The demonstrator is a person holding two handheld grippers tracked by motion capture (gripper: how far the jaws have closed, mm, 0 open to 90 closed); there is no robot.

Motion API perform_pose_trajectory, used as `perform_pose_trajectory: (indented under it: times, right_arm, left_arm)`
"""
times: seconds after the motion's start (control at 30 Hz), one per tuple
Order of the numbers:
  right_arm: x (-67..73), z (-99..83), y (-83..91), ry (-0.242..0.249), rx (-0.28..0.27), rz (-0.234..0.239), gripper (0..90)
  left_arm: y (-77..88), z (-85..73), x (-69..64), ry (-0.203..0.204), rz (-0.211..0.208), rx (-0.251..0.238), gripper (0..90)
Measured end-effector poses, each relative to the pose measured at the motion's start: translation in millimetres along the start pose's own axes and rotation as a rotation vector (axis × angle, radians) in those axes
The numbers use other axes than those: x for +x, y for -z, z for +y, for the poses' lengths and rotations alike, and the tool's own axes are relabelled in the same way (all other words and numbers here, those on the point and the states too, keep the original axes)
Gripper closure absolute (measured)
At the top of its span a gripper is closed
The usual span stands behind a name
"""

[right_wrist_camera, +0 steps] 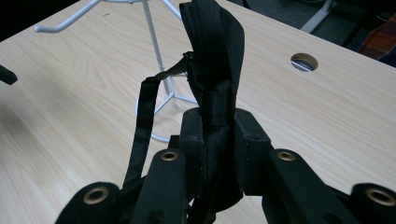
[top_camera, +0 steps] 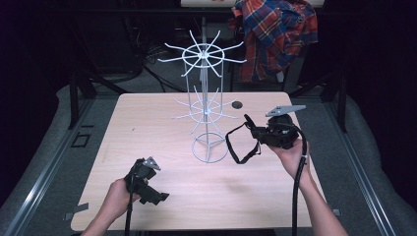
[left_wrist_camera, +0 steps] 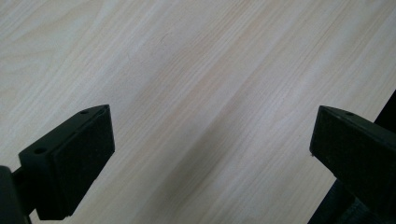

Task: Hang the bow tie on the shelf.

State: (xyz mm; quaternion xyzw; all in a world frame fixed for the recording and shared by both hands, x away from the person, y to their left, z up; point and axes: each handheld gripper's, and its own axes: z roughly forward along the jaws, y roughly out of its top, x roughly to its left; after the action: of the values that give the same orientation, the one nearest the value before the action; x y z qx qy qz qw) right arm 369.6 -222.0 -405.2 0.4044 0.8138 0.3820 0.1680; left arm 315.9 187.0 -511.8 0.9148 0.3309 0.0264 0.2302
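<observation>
Closest to me, my left tongs [top_camera: 158,197] hover low over the near left of the surface [top_camera: 147,123], jaws spread wide with bare wood grain between them in the left gripper view. My right tongs [top_camera: 249,124] are clamped tight on a folded black webbing strap [right_wrist_camera: 212,70], held above the surface just right of the white wire display rack [top_camera: 204,105]; its free loop [top_camera: 236,145] droops toward the rack's ring base [top_camera: 210,148] without clearly touching it. I take the job to be hanging that strap on one of the rack's prongs. The risk, as I judge it: the dangling loop could snag a lower prong or the base ring as I swing in, and the light rack could tip or slide. I count one strap, one rack with two tiers of prongs, and two tongs.
</observation>
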Motion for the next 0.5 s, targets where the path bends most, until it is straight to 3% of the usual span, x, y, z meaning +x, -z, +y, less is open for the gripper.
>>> perform_pose_trajectory:
  times: [0.5]
  right_arm:
    - [4.5,5.5,4.9,0.011,-0.017,0.005,75.6]
  left_arm:
    - [-0.1,0.1,-0.7,0.000,-0.001,0.000,0.1]
